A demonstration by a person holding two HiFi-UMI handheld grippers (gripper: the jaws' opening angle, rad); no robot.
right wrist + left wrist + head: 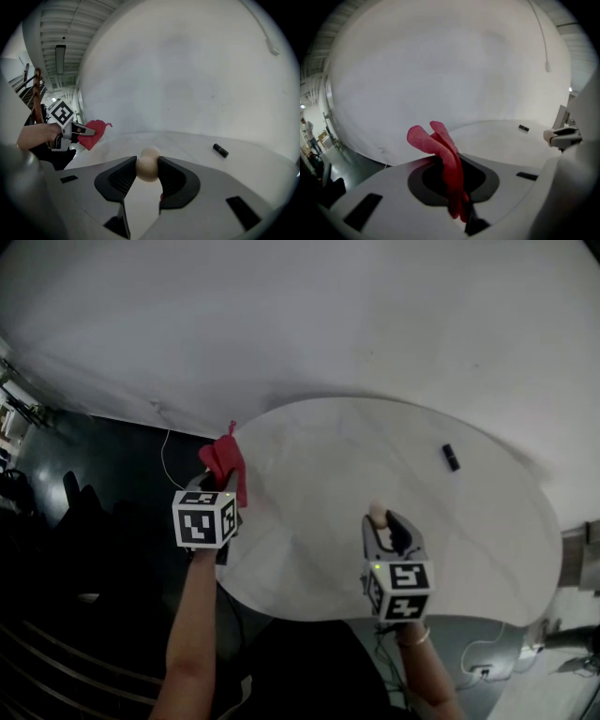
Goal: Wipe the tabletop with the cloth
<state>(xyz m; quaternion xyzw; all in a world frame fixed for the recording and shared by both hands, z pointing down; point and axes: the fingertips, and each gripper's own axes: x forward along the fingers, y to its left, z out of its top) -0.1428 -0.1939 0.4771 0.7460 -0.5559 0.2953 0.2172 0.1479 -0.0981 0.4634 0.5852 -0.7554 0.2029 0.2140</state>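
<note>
At left, by the rim of the white round tabletop (375, 446): left gripper (219, 482), jaws clamped on the red cloth (226, 461), folds sticking up past the tips. Right of centre, over the tabletop: right gripper (386, 520), jaws closed on a small cream ball (377, 513). Far right, lying on the tabletop: small black object (451, 457).
</note>
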